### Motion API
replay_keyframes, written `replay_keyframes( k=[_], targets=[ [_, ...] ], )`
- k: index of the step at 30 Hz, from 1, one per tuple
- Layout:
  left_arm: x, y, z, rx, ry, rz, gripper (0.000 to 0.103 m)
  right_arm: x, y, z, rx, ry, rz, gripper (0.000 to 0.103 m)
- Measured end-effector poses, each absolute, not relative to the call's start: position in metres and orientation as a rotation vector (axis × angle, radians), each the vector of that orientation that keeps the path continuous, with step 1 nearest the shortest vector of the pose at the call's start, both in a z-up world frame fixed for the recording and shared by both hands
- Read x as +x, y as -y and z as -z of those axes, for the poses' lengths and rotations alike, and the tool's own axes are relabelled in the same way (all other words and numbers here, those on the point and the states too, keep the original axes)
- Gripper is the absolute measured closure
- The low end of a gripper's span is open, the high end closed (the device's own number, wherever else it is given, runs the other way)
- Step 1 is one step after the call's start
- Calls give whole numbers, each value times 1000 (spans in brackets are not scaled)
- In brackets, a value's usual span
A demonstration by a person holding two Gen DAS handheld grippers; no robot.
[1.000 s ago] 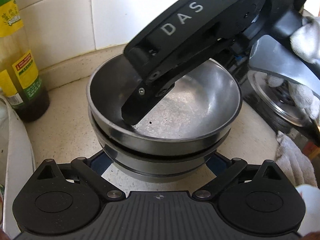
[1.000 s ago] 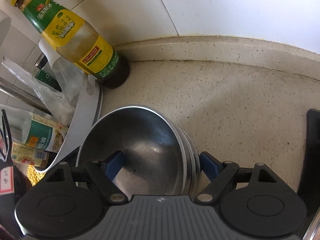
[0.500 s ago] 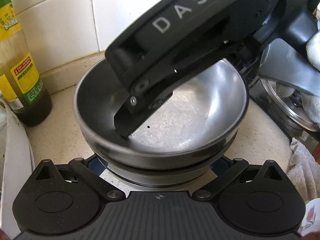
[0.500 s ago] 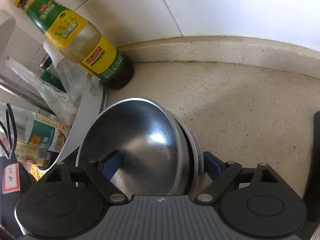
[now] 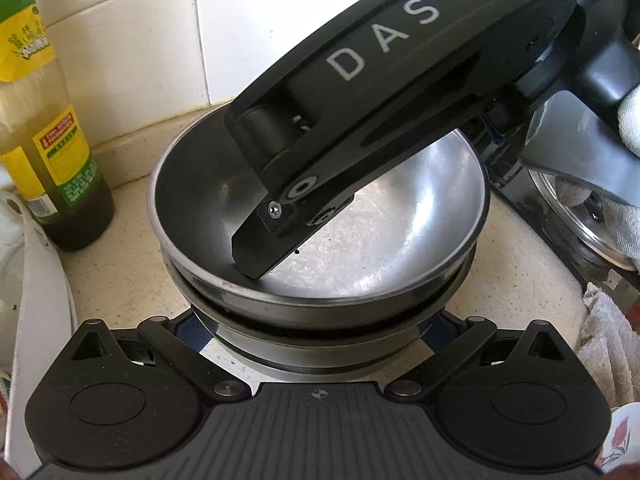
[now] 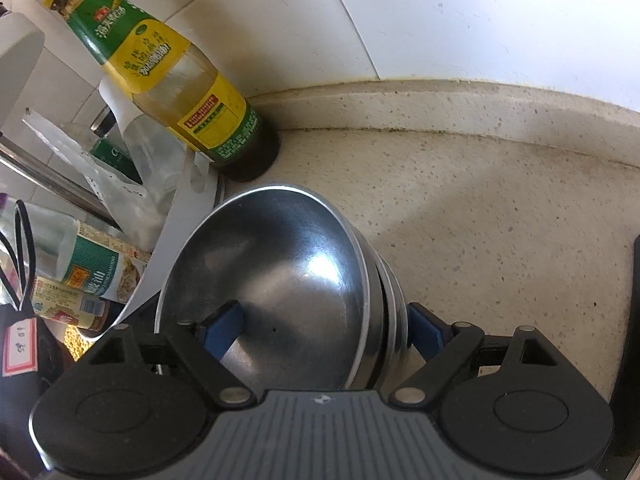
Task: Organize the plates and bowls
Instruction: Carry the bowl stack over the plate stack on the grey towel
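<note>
1. A stack of stainless steel bowls (image 5: 320, 264) stood on the speckled countertop (image 6: 480, 220), near the tiled wall (image 5: 160, 40) and just right of a vinegar bottle (image 5: 44, 128).
2. The right gripper (image 6: 320, 330) straddled the rim of the stack: one blue pad (image 6: 222, 326) lay inside the top bowl (image 6: 280, 280), the other against the outer walls. Its jaws were part-way closed, and they appeared to pinch the nested walls between them.
3. The left gripper (image 5: 316, 328) sat low in front of the stack with its jaws spread wide, one to each side of the lowest bowl; whether the pads touched the metal could not be told, and it did not look clamped.
4. The bowls were probably light, rigid and slick. Polished steel gives pads little bite, so a rim pinch could slip or let the nested bowls slide apart if tilted. A hold across the rim with support beneath seemed the safest.
5. Room was tight to the stack's left, where the bottle and a white plate (image 5: 44, 320) leaning on edge stood close. To its right, a stove (image 5: 560, 216) and a cloth (image 5: 608, 336) crowded in. The clearest open surface lay along the wall, as the right wrist view showed.
</note>
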State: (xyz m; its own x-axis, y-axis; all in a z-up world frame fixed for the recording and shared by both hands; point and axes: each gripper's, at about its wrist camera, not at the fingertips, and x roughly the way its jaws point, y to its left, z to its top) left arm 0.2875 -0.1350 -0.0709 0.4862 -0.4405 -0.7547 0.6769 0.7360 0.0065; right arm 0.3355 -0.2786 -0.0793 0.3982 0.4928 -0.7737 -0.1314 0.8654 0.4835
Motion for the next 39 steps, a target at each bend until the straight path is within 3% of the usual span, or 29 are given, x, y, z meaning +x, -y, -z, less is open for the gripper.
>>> replay_keyframes(
  k=[24, 39],
  targets=[
    [205, 120, -27, 312, -622, 650, 1, 249, 254, -32, 273, -900, -414, 0],
    [143, 104, -42, 351, -639, 633, 1, 179, 238, -40, 300, -889, -433, 0]
  ],
)
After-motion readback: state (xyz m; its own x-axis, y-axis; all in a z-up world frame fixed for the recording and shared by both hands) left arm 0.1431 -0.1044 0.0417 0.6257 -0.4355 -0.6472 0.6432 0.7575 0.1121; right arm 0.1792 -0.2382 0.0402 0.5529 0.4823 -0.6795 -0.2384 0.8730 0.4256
